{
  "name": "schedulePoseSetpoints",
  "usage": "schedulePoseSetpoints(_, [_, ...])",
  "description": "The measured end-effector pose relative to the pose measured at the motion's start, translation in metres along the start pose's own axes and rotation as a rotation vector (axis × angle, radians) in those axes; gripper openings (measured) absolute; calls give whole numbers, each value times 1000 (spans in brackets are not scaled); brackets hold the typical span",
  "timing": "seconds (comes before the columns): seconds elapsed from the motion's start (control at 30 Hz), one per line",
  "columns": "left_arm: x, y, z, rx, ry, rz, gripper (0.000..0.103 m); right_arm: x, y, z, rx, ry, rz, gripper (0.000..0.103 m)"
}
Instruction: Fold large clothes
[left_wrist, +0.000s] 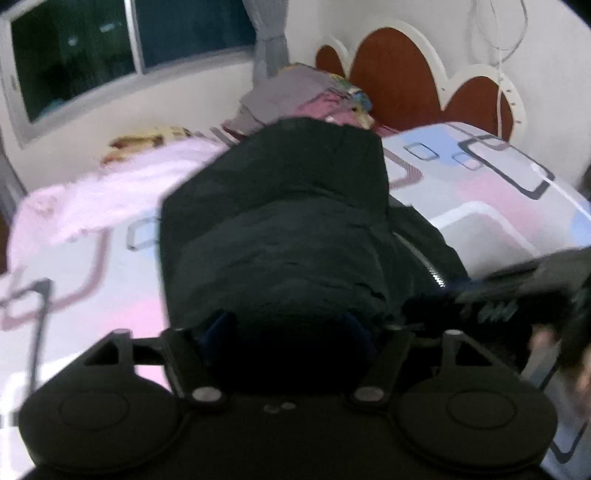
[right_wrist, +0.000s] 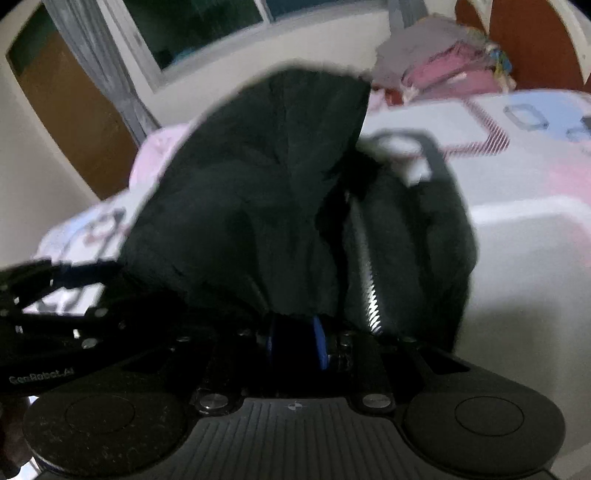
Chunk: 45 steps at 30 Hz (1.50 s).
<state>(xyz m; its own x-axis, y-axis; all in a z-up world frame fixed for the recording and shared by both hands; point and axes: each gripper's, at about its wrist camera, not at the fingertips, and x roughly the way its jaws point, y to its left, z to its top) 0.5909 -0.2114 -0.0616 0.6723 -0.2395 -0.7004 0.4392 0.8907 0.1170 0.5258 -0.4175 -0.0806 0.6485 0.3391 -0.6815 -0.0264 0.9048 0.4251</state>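
Observation:
A black padded jacket lies bunched on the bed, its silver zip running down its right side. My left gripper is at the jacket's near edge. Its blue pads stand wide apart with dark fabric lying loosely between them. In the right wrist view the jacket puckers down into my right gripper, whose blue pads sit close together and pinch the cloth just left of the zip. The two grippers are side by side along the near edge. Both views are blurred.
The bed has a patterned white, pink and blue sheet, with a pale pink blanket on the left. A pile of grey and pink clothes sits at the far end by the brown headboard. A window and a brown door are beyond.

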Motion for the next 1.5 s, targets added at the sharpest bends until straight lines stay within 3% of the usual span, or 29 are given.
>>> schedulePoseSetpoints(0.03, [-6, 2, 2, -3, -20, 15, 89, -9, -6, 4, 22, -36, -4, 82])
schedulePoseSetpoints(0.07, [-12, 8, 3, -16, -42, 25, 92, -18, -15, 8, 45, -88, 23, 102])
schedulePoseSetpoints(0.23, [-5, 32, 4, -58, -12, 69, 97, -21, -60, 23, 191, -58, 69, 102])
schedulePoseSetpoints(0.3, [-3, 43, 4, -93, -8, 61, 99, -25, -63, 25, 174, -73, 66, 93])
schedulePoseSetpoints(0.4, [2, 54, 4, -129, -2, 70, 100, -25, -59, 27, 115, -71, 45, 93])
schedulePoseSetpoints(0.6, [5, 70, 2, -153, 12, 92, 100, -3, -98, 18, 219, -15, 45, 93])
schedulePoseSetpoints(0.73, [8, 78, 3, -172, 4, 100, 100, -24, -88, 26, 167, -163, 65, 91])
schedulePoseSetpoints(0.8, [12, 80, 10, -169, -8, 111, 100, -24, -66, 40, 72, -200, 59, 72])
schedulePoseSetpoints(0.83, [15, 81, 14, -166, -11, 109, 99, -22, -55, 47, 34, -210, 68, 71])
schedulePoseSetpoints(0.9, [19, 83, 25, -162, -27, 100, 95, -15, -28, 65, -50, -225, 81, 58])
schedulePoseSetpoints(1.0, [29, 92, 50, -179, -52, 100, 80, 3, 8, 92, -139, -225, 78, 50])
schedulePoseSetpoints(1.17, [62, 108, 89, -271, -63, -1, 64, 59, 48, 135, -184, -172, 39, 43])
schedulePoseSetpoints(1.23, [82, 107, 95, -294, -36, -55, 52, 87, 61, 142, -233, -134, 13, 42])
schedulePoseSetpoints(1.3, [108, 96, 93, -293, 45, -162, 51, 127, 59, 139, -246, 4, -113, 41])
schedulePoseSetpoints(1.37, [129, 68, 86, -175, 93, -111, 52, 159, 40, 121, -225, 117, -147, 41])
schedulePoseSetpoints(1.5, [146, 38, 78, -91, 120, -54, 52, 176, 1, 107, -104, 133, -70, 40])
